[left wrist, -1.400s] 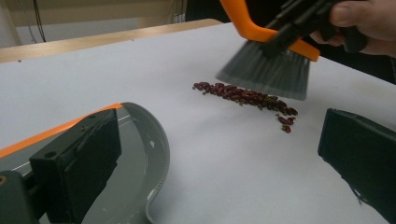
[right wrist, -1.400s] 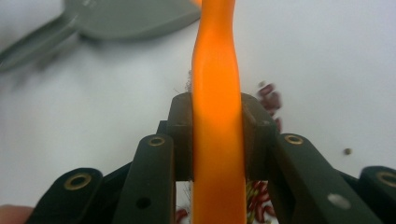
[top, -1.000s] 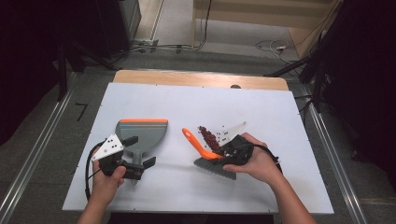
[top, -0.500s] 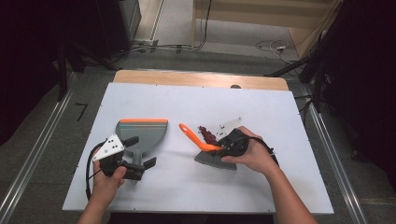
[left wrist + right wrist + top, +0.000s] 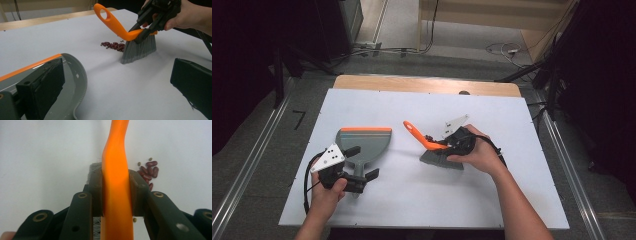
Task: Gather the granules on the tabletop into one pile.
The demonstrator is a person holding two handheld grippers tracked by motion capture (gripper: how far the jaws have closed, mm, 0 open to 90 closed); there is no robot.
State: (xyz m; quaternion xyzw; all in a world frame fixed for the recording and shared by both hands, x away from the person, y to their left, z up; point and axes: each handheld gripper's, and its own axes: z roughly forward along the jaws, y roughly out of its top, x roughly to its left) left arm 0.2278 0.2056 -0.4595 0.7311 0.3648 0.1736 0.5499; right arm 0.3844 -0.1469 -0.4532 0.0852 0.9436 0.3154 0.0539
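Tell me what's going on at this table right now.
A person is sweeping up spilled beans. The right gripper is shut on the orange handle of a small brush, whose grey bristles rest on the white table right beside a little pile of red beans. The left gripper sits at the grey dustpan, its jaws standing on either side of the handle. The beans lie apart from the pan and are not in it yet.

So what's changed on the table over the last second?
The right gripper, jaws shut on the brush handle, has swung the brush leftward across the white table toward the dustpan, pushing the beans along; from the high view the bristles now cover most of them. The left gripper has stayed put around the dustpan's handle, and the dustpan hasn't shifted.
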